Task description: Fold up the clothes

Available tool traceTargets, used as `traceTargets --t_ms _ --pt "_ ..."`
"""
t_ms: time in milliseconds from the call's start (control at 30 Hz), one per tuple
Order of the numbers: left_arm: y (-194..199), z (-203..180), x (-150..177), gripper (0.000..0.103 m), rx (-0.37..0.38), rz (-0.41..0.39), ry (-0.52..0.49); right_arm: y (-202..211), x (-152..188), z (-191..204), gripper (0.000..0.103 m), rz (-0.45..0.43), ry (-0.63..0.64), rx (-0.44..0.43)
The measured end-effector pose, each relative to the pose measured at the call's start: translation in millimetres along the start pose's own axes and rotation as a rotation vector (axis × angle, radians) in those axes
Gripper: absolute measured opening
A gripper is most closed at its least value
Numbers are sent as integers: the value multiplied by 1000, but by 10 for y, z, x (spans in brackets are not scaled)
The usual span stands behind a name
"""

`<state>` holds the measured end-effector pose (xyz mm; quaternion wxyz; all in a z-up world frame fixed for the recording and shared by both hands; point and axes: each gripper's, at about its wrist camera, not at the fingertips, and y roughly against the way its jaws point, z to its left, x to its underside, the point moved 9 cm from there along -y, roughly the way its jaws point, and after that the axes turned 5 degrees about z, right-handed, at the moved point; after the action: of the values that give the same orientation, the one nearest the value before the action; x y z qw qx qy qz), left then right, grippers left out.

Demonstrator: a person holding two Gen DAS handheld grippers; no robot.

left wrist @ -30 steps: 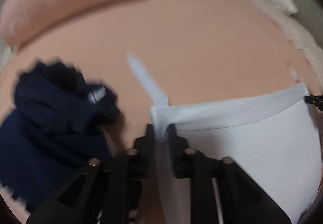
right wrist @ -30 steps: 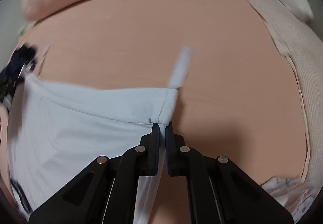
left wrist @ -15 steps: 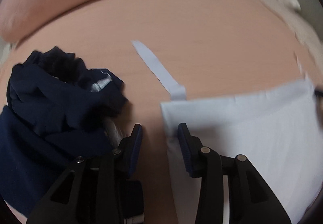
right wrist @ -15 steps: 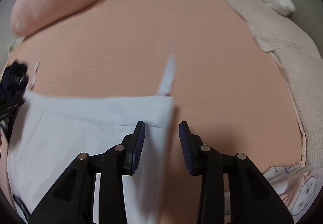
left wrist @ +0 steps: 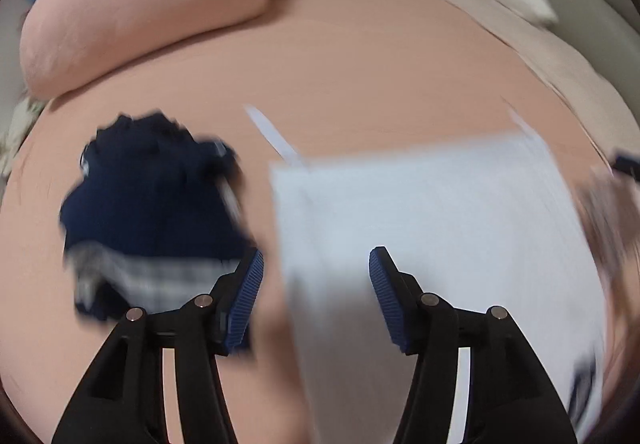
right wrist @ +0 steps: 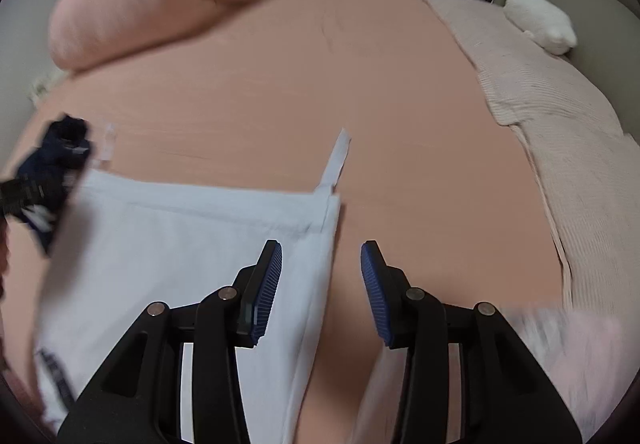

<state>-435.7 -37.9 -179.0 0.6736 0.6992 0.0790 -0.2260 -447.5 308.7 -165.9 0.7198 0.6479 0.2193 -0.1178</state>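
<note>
Fabric of the pale blue garment point(right wrist: 192, 244) looks thin, limp and light; it lies flat on the bed point(right wrist: 300, 83). Both claws, left claw point(left wrist: 316, 284) and right claw point(right wrist: 321, 276), have just been opening, nothing gripped; corners by the straps suit regrasping.

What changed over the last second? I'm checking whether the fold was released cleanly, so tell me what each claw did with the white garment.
Both claws let go. The left claw and right claw, each pinching a top corner of the white garment a second ago, have just been opening and pulled back; nothing is gripped now. The garment lies flat on the pink sheet. The navy clothes and pillow stayed put.
</note>
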Motion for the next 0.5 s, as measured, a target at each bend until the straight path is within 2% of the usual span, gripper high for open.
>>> traceTargets --t_ms 67,133,167,200,267,333,400,467,500 --pt "313 -275 431 57 49 -22 -21 219 460 115 49 13 -37 -48" --pt "468 -535 830 54 86 -27 -18 429 928 234 49 28 -75 -96" --pt "485 -650 1021 47 97 -19 -10 535 1161 293 49 36 -94 -120" --pt "502 -765 1212 43 107 -11 -3 641 1394 353 49 44 -113 -144" --pt "535 -995 1594 43 128 5 11 637 1791 366 49 84 -118 -99" --pt "486 -1212 1958 43 165 35 39 609 2173 430 49 121 -143 -108" --pt "399 -1387 2255 43 162 64 53 645 2467 504 49 131 -172 -130" --pt "343 -1425 2392 43 121 57 41 747 2707 655 49 123 -181 -146" --pt "315 -1444 2460 43 101 53 35 735 2708 642 49 133 -162 -145"
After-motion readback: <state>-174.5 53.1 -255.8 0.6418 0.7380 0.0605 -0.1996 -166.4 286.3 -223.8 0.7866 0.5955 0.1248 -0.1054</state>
